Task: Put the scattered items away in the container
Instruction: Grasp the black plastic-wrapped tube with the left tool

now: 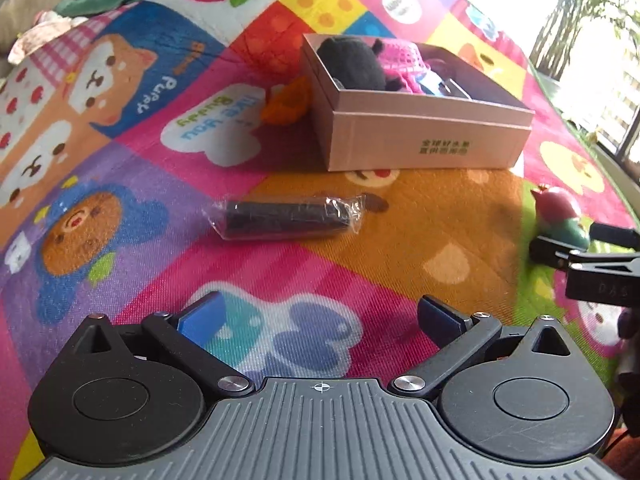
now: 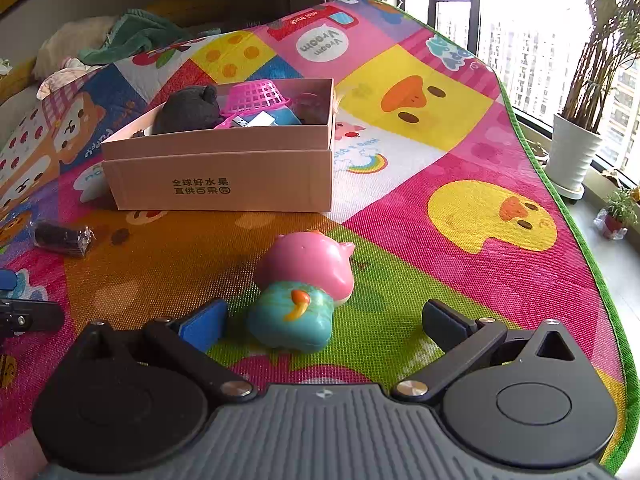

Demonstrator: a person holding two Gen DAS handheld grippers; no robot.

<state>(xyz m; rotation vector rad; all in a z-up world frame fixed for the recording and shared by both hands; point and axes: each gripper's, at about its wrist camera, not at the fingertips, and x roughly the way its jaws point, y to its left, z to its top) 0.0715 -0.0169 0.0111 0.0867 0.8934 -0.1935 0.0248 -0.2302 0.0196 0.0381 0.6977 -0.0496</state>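
Observation:
A pink cardboard box (image 1: pixel 424 142) (image 2: pixel 224 184) stands on the play mat and holds a dark plush toy (image 1: pixel 354 62) (image 2: pixel 188 110), a pink mesh basket (image 1: pixel 400 54) (image 2: pixel 256 94) and other small items. A black roll in clear wrap (image 1: pixel 286 218) (image 2: pixel 60 238) lies on the mat ahead of my open left gripper (image 1: pixel 320 320). A pink and teal pig figure (image 2: pixel 304 292) (image 1: pixel 562 216) lies on its side between the fingers of my open right gripper (image 2: pixel 326 322), untouched. An orange item (image 1: pixel 286 102) sits by the box's left side.
The colourful cartoon play mat (image 2: pixel 440 208) ends in a green edge at the right, with a floor, a white plant pot (image 2: pixel 574 156) and windows beyond. Green and light cloths (image 2: pixel 136 38) are heaped past the mat's far left edge.

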